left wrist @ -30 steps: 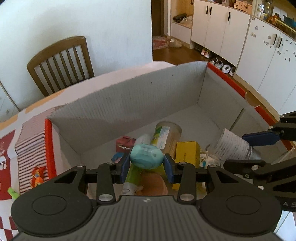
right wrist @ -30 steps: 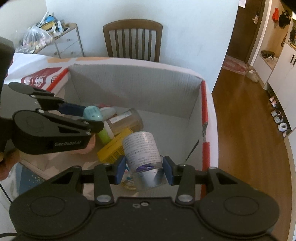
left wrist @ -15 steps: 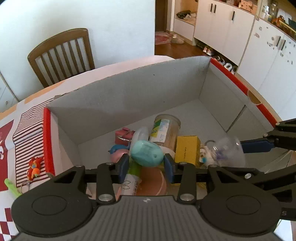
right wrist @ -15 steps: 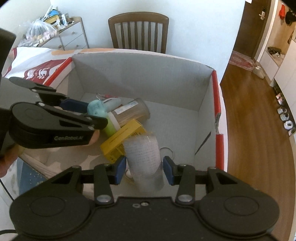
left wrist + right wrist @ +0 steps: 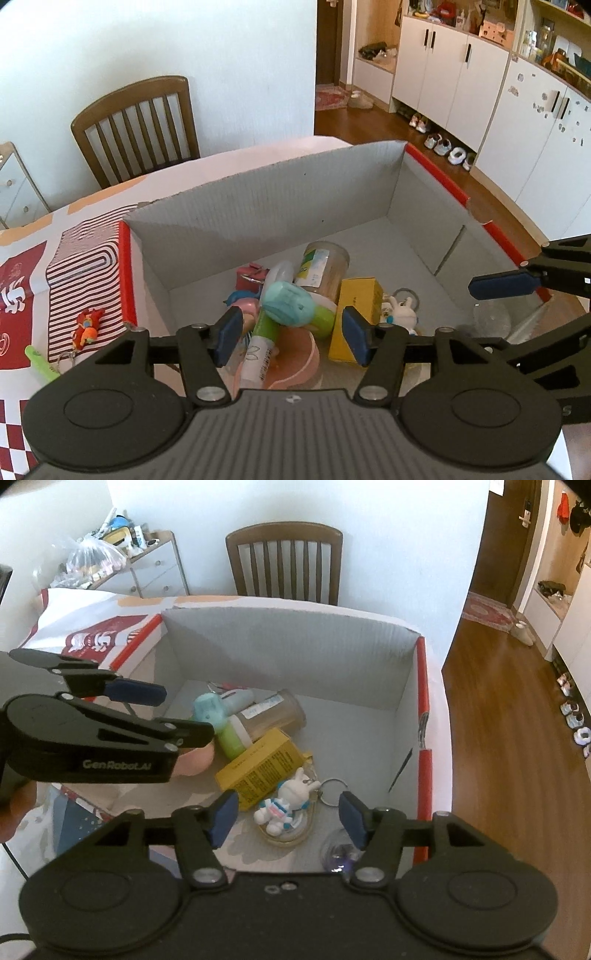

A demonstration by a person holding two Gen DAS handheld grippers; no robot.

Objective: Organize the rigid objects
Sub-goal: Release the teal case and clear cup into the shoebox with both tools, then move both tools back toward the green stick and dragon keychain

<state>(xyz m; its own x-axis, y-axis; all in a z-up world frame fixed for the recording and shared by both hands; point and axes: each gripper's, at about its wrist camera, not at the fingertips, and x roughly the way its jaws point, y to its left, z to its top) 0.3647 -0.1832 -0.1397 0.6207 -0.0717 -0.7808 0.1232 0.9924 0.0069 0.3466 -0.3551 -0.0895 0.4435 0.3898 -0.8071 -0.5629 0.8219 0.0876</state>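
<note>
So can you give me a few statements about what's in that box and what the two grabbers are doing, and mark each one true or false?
1. Both grippers hold nothing. True: the left gripper and right gripper stand open, their jaws having just been opening.
2. The teal object lies on the pile inside the cardboard box. True.
3. The yellow carton sits outside the box. False: it lies inside.
4. The bunny keychain hangs from the right gripper. False: it lies on the box floor.
5. The clear cup is stacked on the carton. False: it lies apart, near the corner.
</note>
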